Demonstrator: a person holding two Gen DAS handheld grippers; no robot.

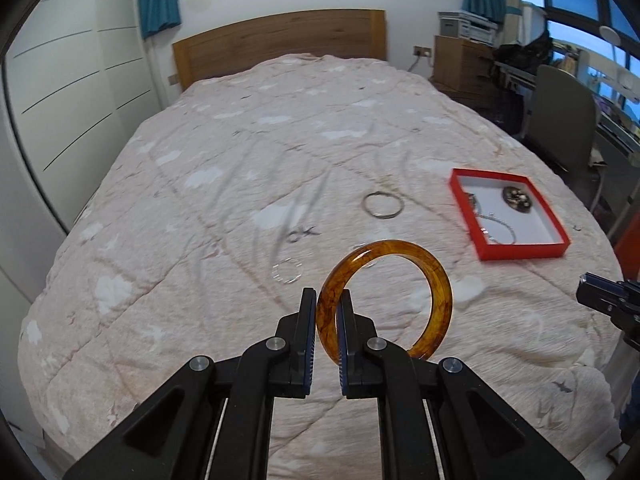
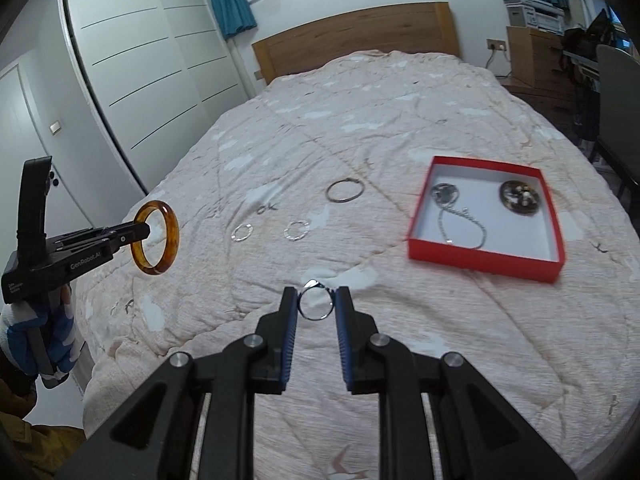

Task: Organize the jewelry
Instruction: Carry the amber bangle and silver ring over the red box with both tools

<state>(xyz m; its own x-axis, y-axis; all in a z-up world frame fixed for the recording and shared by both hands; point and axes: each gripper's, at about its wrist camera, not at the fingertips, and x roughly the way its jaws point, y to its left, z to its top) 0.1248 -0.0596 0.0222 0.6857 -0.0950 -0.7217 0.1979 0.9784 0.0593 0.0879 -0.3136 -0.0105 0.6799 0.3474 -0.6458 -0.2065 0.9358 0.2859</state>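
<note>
Holding a piece each above the bed (image 2: 400, 128), both grippers appeared to be midway through carrying jewelry toward the red box (image 2: 484, 256). The left gripper (image 1: 328, 300) had its jaws nearly shut, pinching the rim of an amber bangle (image 1: 440, 280) that stood upright in the air. The right gripper (image 2: 316, 300) had its jaws narrowly apart, clamped on either side of a small silver ring (image 2: 316, 305).

The red box lay on the quilt to the right, well apart from both grippers, and already held a chain with a pendant (image 2: 452, 204) and a round dark brooch-like piece (image 2: 519, 197). On the quilt remained a thin metal bangle (image 2: 345, 191) and two small sparkly hoops (image 2: 242, 233), all lying flat.

The step in hand looked like transport. Next, each gripper would need to travel right, come over a bare part of the box floor, lower, and open without disturbing the chain.
</note>
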